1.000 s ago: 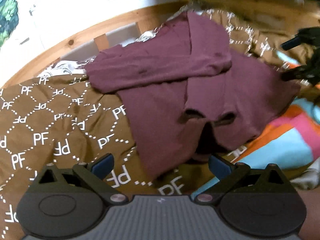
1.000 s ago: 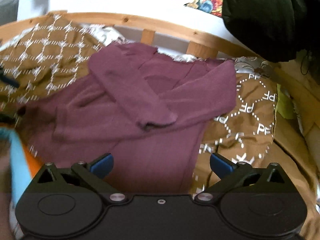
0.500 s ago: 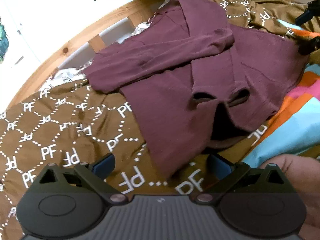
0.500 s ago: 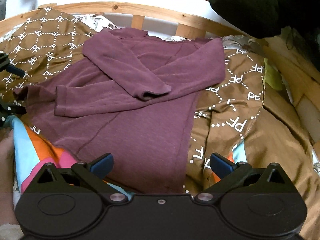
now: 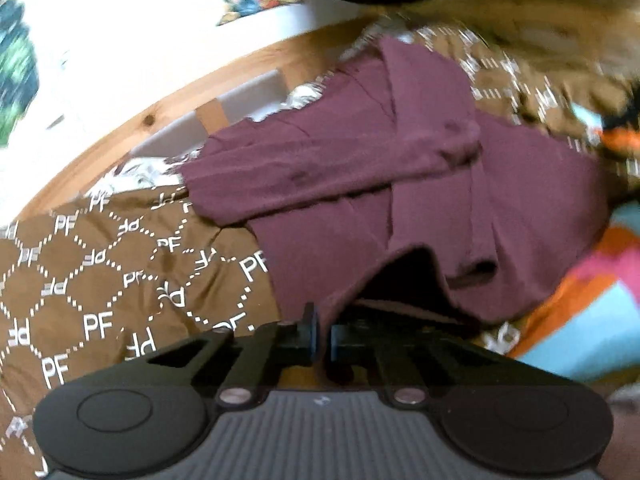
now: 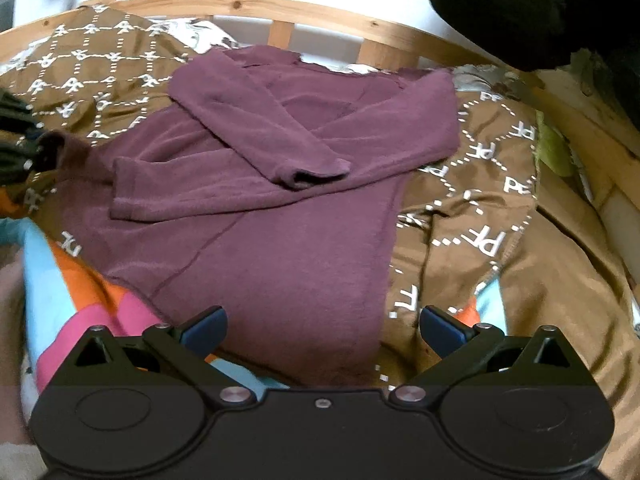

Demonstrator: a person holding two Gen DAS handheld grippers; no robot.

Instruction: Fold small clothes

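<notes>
Maroon long-sleeved knit top [image 6: 280, 208] lies flat on brown quilted bedspread with white PF lettering [image 5: 100, 280], both sleeves crossed over the chest, collar toward the wooden slatted bed rail [image 6: 280, 20]. Left gripper [image 5: 320, 336] has its jaws pinched together on the near hem corner of the top, fabric lifted there into a dark fold. Right gripper [image 6: 322, 330] is spread wide, holding nothing, hovering over the opposite hem corner. Striped blue, orange and pink blanket [image 6: 80, 300] sits under the hem edge.
</notes>
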